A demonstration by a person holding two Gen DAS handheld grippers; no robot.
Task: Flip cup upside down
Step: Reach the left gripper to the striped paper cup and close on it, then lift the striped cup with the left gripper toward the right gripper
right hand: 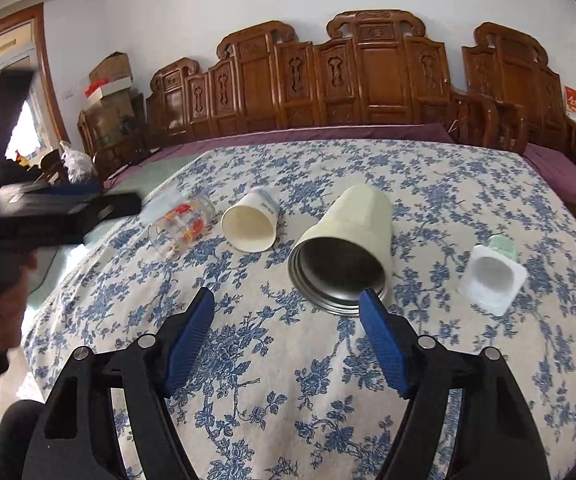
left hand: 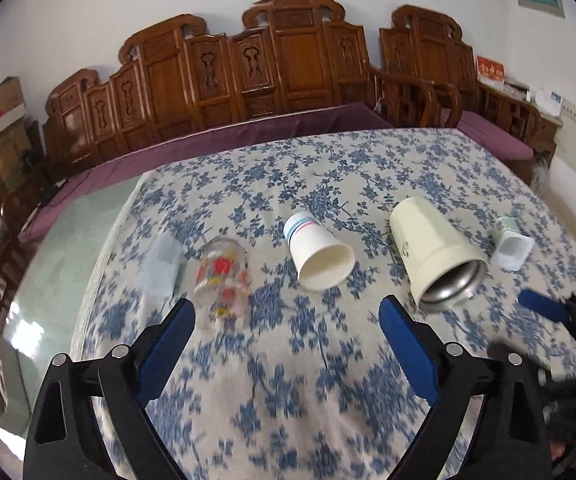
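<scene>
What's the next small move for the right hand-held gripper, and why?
Probably ease the right hand-held gripper forward so its open jaws straddle the tumbler. The tumbler lies on its side, mouth toward the camera, just ahead of the right fingertip and still ungrasped.

I see bare worktop point(right hand: 288, 400) between my claws and the row of lying vessels: glass point(right hand: 180, 226), paper cup point(right hand: 250, 224), steel-lined cup point(right hand: 344, 256), plastic tub point(right hand: 492, 276). Gaps separate them; the steel-lined cup's rim sits just beside my right claw's fingertip point(right hand: 372, 300).
</scene>
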